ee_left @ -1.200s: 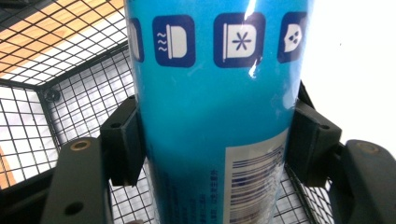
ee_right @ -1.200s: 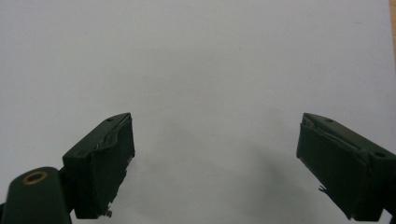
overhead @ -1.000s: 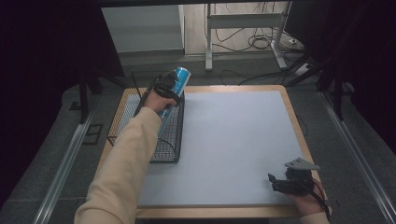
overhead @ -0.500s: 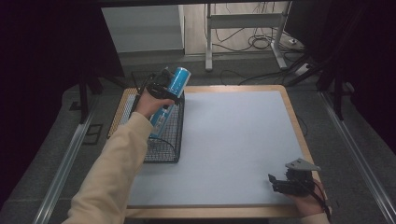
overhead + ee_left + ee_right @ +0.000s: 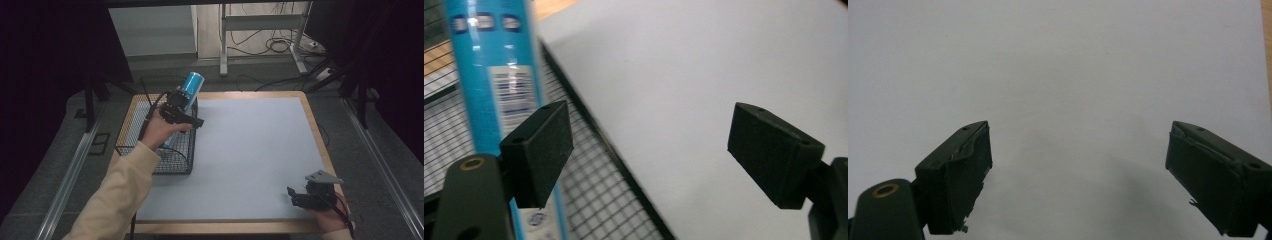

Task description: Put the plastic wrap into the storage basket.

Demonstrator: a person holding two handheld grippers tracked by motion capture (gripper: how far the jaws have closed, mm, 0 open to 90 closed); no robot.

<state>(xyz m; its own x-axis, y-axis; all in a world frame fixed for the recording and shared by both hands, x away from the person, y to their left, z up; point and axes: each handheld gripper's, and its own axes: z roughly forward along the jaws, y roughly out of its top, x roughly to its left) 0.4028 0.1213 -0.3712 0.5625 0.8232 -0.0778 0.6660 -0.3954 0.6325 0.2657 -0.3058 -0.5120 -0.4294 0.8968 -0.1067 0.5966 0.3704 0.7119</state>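
A tall blue tube (image 5: 190,88) with a white label leans upright in a black wire basket (image 5: 172,165) at the table's left edge. My left gripper (image 5: 195,121) hovers over the basket's right rim, just in front of the tube, and is open. In the left gripper view the tube (image 5: 499,60) stands behind the left jaw, outside the gap of the left gripper (image 5: 649,145). My right gripper (image 5: 292,196) rests low at the table's front right, open, and nothing lies between the jaws of the right gripper (image 5: 1078,170) over the white mat (image 5: 1073,60).
A white mat (image 5: 250,150) covers most of the wooden table (image 5: 312,120). The basket's wire floor (image 5: 589,200) meets the mat's edge. Beyond the far edge are a desk frame (image 5: 260,22) and cables on the floor.
My left hand has drawn back a little toward the near side, away from the tube. The tube stays leaning in the basket. The right gripper has not moved.
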